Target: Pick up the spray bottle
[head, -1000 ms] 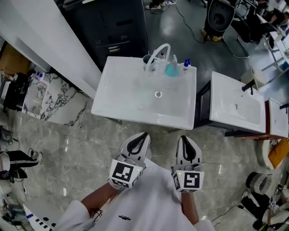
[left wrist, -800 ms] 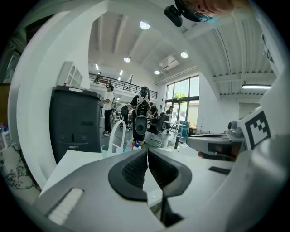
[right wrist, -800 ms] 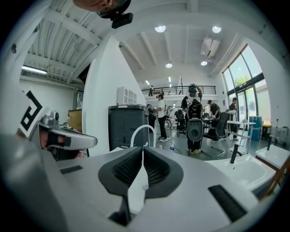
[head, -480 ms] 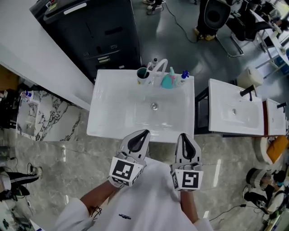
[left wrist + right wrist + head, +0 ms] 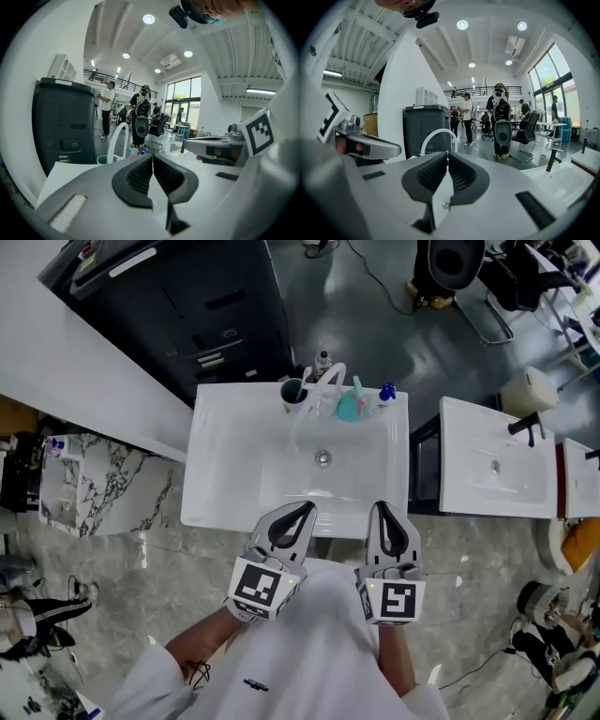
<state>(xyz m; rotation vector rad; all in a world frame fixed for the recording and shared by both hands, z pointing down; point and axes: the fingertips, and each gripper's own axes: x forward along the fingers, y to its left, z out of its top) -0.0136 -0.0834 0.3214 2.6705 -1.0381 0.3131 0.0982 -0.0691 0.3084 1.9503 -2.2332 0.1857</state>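
Note:
The teal spray bottle stands at the back rim of a white sink, to the right of the arched white faucet. In the left gripper view the spray bottle is small and far, just past the jaw tips. My left gripper and right gripper hover side by side over the sink's front rim, both shut with nothing between the jaws. Each points toward the back of the basin, well short of the bottle. The left gripper and right gripper show their pads pressed together.
A dark cup stands left of the faucet and a blue-capped bottle right of the spray bottle. A black cabinet is behind the sink. A second white sink sits to the right, across a gap.
Both grippers have moved forward to the sink; their tips now lie over its front rim instead of over the floor. The jaws stayed shut.

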